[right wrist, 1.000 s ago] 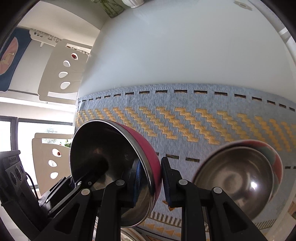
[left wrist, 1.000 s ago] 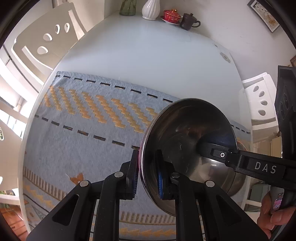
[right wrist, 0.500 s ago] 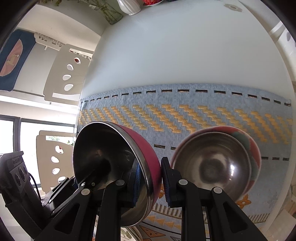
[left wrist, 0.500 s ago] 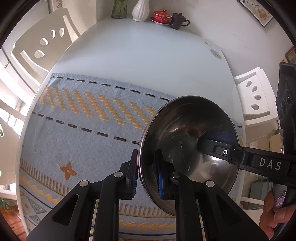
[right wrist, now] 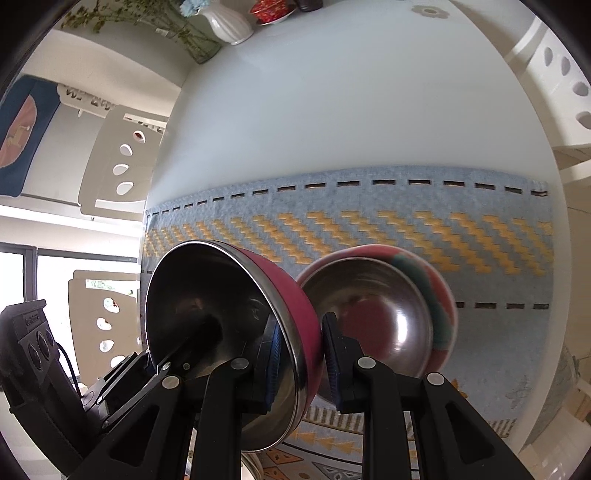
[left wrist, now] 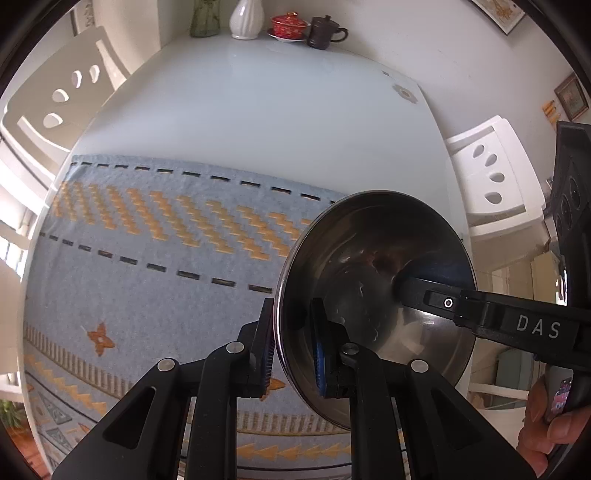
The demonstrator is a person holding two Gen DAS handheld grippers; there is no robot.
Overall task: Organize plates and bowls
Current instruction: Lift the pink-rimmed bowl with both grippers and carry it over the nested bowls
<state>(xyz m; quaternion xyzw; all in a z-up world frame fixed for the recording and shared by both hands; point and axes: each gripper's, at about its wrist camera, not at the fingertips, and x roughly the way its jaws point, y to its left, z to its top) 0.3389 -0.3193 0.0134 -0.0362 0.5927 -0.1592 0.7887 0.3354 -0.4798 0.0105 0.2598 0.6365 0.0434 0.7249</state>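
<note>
One steel bowl (left wrist: 369,295) with a magenta outside (right wrist: 295,317) hangs tilted above the mat, held from both sides. My left gripper (left wrist: 291,347) is shut on its left rim. In that view a finger of my right gripper (left wrist: 480,317) reaches in across the bowl from the right. My right gripper (right wrist: 301,354) is shut on the opposite rim, with the left gripper (right wrist: 147,376) showing at lower left. A second steel bowl (right wrist: 376,317) with a red and green outside stands on the mat just behind the held one, blurred.
A blue woven mat (left wrist: 147,258) with orange zigzags covers the near half of the white table (left wrist: 258,110). A vase (left wrist: 245,18), red lidded cup (left wrist: 290,26) and dark mug (left wrist: 325,33) stand at the far edge. White chairs (left wrist: 491,173) flank the table. A hand (left wrist: 550,439) shows at lower right.
Both grippers have carried the held bowl across the mat together. In the right wrist view the bowl on the mat has slid from the right edge to just behind the held bowl.
</note>
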